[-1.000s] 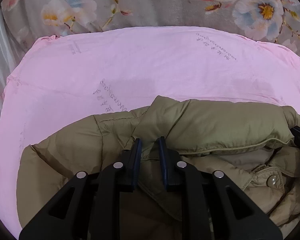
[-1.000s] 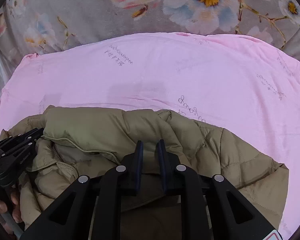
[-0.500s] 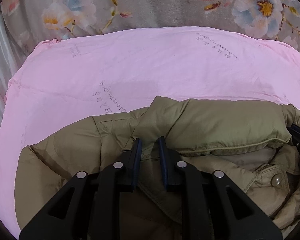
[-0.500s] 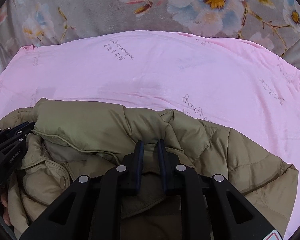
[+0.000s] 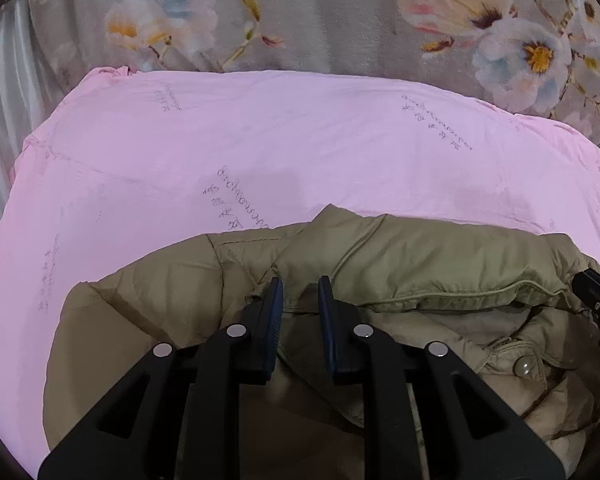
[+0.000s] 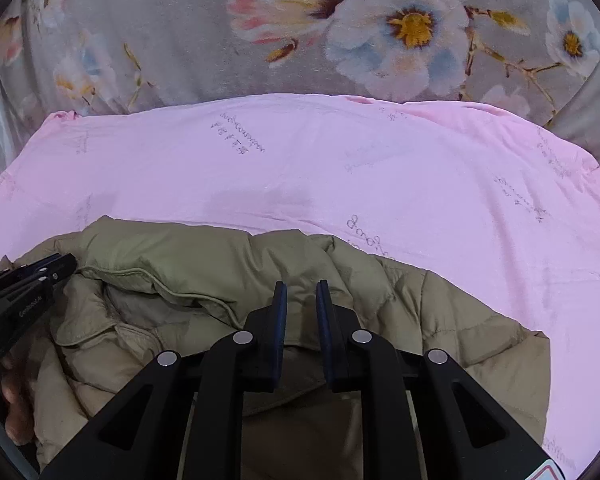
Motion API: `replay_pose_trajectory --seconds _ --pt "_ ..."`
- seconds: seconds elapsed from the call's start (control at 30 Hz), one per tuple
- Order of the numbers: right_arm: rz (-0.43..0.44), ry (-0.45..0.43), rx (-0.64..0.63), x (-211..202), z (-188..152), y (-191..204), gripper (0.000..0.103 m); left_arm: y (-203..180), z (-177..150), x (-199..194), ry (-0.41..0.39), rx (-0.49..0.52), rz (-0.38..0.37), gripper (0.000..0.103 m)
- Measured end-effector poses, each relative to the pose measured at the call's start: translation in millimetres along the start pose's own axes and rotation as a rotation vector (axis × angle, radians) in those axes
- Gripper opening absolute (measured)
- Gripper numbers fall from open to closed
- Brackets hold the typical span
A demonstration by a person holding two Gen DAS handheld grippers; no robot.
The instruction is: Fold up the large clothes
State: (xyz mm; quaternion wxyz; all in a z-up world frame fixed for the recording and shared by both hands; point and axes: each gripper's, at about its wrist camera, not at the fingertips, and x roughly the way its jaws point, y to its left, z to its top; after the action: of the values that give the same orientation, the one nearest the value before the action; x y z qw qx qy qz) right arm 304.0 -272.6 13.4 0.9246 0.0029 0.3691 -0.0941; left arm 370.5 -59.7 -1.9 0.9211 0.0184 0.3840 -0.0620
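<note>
Little has changed since a second ago: the olive padded jacket (image 5: 400, 264) is framed a touch lower against the pink sheet (image 5: 260, 140), and in the right wrist view more of the flowered grey blanket (image 6: 180, 32) is shown above the sheet's far edge than before. The folds of the jacket are kept much as they were.

Now the left gripper (image 5: 300, 296): its jaws are set close, only a narrow gap left, and a ridge of jacket fabric near the collar is pinched between the dark pads. The same is seen on the right gripper (image 6: 301, 294), closed down to a slim gap on a fold of the jacket at the shoulder. Each tool is caught at the edge of the other's view: the right one at the right rim, the left one at the left rim with a hand (image 6: 14, 404) wrapped round its handle.

The jacket is gathered at the near edge of the sheet, held up at its collar end by both tools. Its long visible run is laid across the view, side to side, from one quilted shoulder to the other, collar band between them. The collar opening is turned toward the cameras, with a snap button (image 5: 523, 367) shown on the paler lining. The lower body of the jacket is hidden beneath the grippers.
</note>
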Motion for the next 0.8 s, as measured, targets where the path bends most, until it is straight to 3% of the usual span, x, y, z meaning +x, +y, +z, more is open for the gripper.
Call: replay_pose_trajectory --seconds 0.1,0.2,0.4,0.47,0.6,0.67,0.73,0.77,0.8 --pt "0.009 0.075 0.002 16.8 -7.3 -2.6 0.015 -5.9 -3.3 6.9 0.024 0.026 0.021 0.017" --pt "0.007 0.079 0.003 20.7 -8.4 -1.9 0.015 -12.1 -6.6 9.7 0.022 0.054 0.054 0.017" --pt "-0.087 0.083 -0.072 15.5 -10.0 12.7 0.015 -17.7 -11.2 3.9 0.018 0.083 0.11 0.017" --pt "-0.085 0.077 -0.052 0.3 -13.3 12.6 0.018 -14.8 -17.0 -8.4 0.015 0.078 0.146 0.023" --pt "-0.036 0.053 -0.026 -41.2 -28.5 10.8 0.028 -6.3 -34.5 -42.7 -0.006 0.064 0.145 0.026" --pt "-0.017 0.037 -0.041 -68.7 -42.3 11.9 0.04 0.7 -45.8 -61.0 0.007 0.054 0.111 0.027" --pt "-0.009 0.02 -0.075 -100.8 -62.2 10.9 0.054 12.2 -60.9 -83.0 0.023 0.042 0.071 0.041" --pt "-0.005 0.006 -0.093 -119.7 -75.7 7.7 0.061 22.2 -72.2 -97.8 0.028 0.031 0.042 0.054" --pt "-0.005 -0.001 -0.107 -133.9 -87.1 3.9 0.064 30.2 -82.5 -109.5 0.03 0.026 0.019 0.061"
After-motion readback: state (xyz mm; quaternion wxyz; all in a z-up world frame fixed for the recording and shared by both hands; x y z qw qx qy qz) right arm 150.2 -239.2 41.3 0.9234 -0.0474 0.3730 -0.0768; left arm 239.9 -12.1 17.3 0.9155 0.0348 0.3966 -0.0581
